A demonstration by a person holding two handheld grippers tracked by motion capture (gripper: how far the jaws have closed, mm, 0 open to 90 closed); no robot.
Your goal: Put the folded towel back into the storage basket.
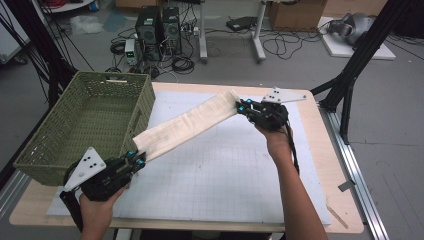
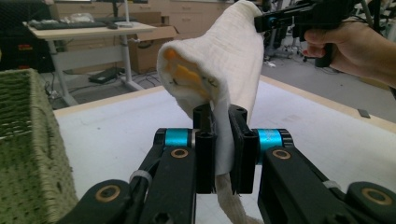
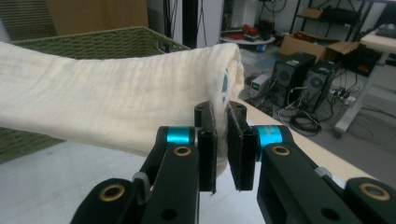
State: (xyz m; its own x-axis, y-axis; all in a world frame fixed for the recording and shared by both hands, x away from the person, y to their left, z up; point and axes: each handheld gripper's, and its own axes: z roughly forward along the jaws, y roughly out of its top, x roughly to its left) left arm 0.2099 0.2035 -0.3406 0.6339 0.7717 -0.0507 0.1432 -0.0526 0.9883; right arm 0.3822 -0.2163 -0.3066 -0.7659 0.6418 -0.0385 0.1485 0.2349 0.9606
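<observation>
A long cream cloth (image 1: 187, 123), folded into a narrow strip, hangs stretched above the white gridded mat (image 1: 225, 175) between my two grippers. My left gripper (image 1: 136, 159) is shut on its near left end, close to the basket's front corner. In the left gripper view the cloth (image 2: 224, 60) rises from the shut jaws toward the other hand, with an orange patch showing inside the fold. My right gripper (image 1: 243, 107) is shut on the far right end, held higher. In the right gripper view the cloth (image 3: 116, 105) runs off to the left from the pinching jaws.
A green woven basket (image 1: 90, 125) stands on the table's left side, its rim close to the cloth's left end. The wooden table edge (image 1: 320, 130) runs along the right. Beyond the table are computers, cables and a black frame leg (image 1: 350, 85).
</observation>
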